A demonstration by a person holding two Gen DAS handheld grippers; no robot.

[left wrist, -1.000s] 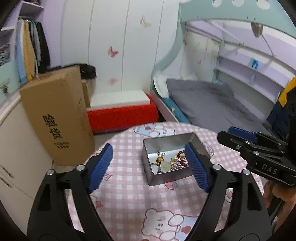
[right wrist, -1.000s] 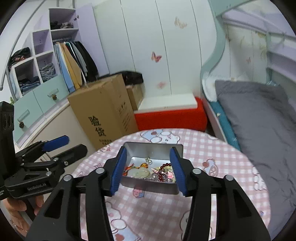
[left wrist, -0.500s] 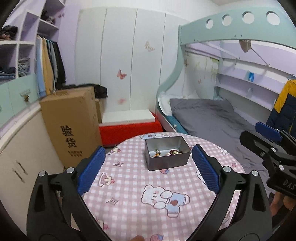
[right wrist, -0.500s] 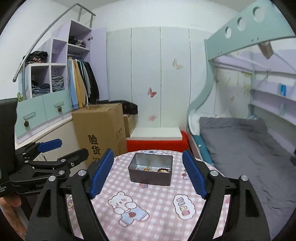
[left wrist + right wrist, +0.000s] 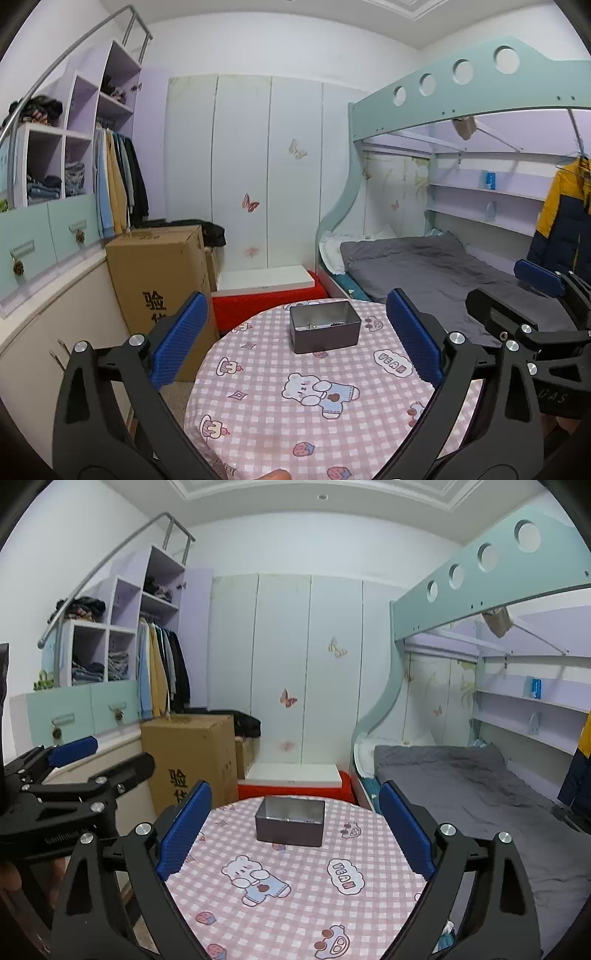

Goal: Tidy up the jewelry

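A grey metal tin stands near the far edge of the round table with a pink checked cloth. A little jewelry shows inside it. The tin also shows in the right wrist view. My left gripper is open and empty, held well back from the tin above the near side of the table. My right gripper is open and empty, also well back. Each gripper shows at the edge of the other's view, the right gripper on the right and the left gripper on the left.
A tall cardboard box stands left of the table. A red bench with a white top sits behind it. A bunk bed with a grey mattress lies to the right. Wardrobe doors and shelves line the back and left walls.
Both grippers have pulled back and up from the tin, which now looks small and far. The right gripper's jaws have opened wider. Both stay empty.
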